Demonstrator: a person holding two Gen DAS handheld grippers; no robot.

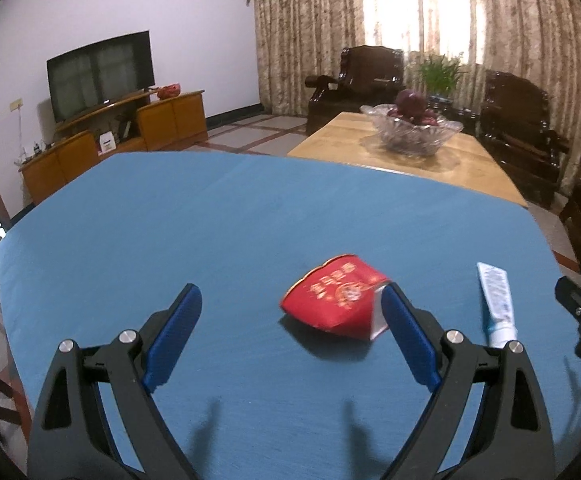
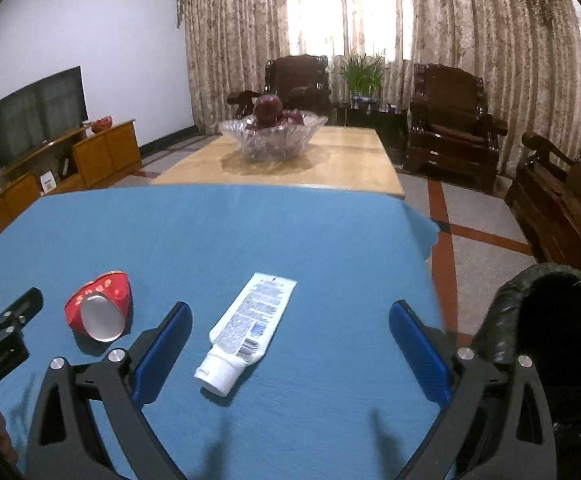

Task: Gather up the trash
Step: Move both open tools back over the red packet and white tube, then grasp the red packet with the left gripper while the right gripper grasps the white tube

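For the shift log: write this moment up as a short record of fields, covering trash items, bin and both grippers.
surface: blue tablecloth
trash item 1: crushed red cup, on its side, open end facing the right gripper's camera
trash item 2: white tube, lying flat, cap toward the camera
bin: black-lined bin, off the cloth's right edge
left gripper: open, holding nothing, near the cup
right gripper: open, holding nothing, tube between its fingers' line

Blue tablecloth (image 2: 250, 240), red crushed cup (image 1: 332, 298) with gold print, white-and-blue tube (image 2: 246, 326), mottled beige curtains (image 2: 470, 40).
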